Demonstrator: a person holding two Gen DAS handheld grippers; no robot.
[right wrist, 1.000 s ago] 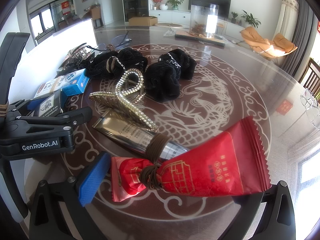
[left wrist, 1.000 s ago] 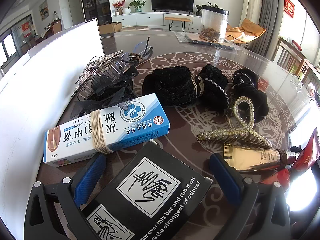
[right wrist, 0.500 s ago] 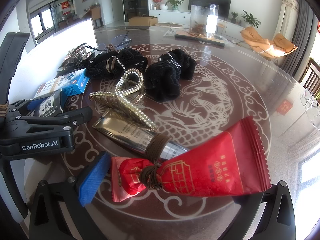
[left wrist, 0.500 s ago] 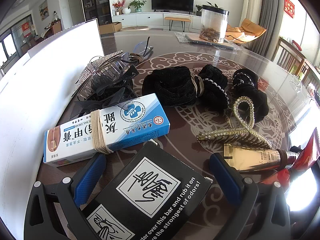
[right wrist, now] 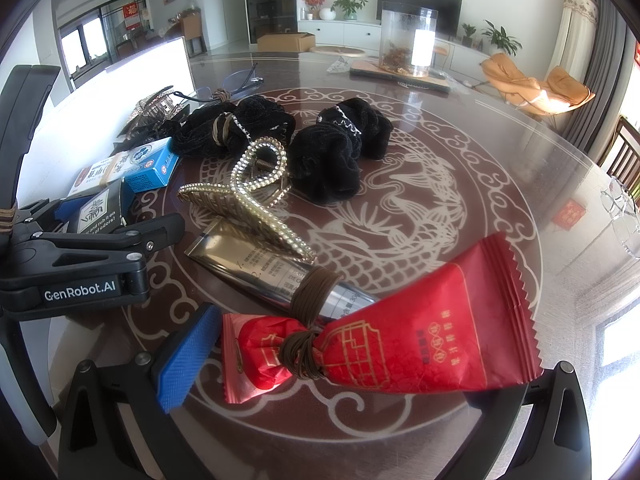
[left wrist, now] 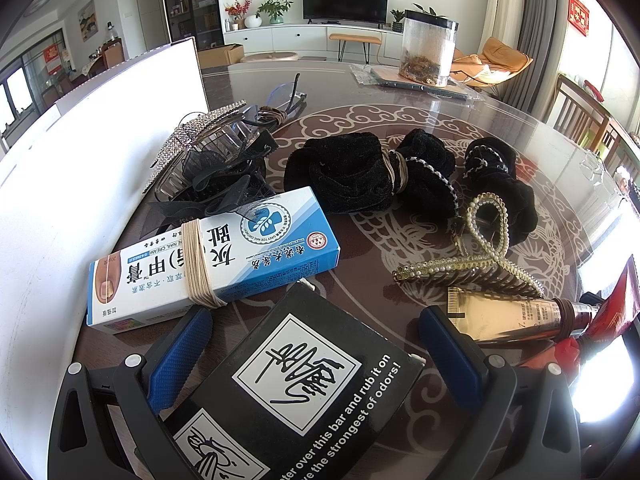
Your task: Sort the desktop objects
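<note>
My left gripper (left wrist: 316, 344) is open, its blue fingers either side of a black box (left wrist: 304, 384) with white print that lies on the table. A blue and white cream box (left wrist: 212, 260) bound with a band lies just beyond it. My right gripper (right wrist: 348, 356) is open around a red packet (right wrist: 400, 344), which is tied by brown hair bands to a gold tube (right wrist: 260, 268). A pearl hair claw (right wrist: 248, 196) and black scrunchies (right wrist: 332, 152) lie further off.
A white board (left wrist: 80, 168) stands along the left. Black mesh clips and a rhinestone clip (left wrist: 200, 152) lie next to it, with glasses (left wrist: 288, 96) behind. A clear jar (left wrist: 428, 52) stands at the table's far side. Wooden chairs (left wrist: 580, 120) stand at the right.
</note>
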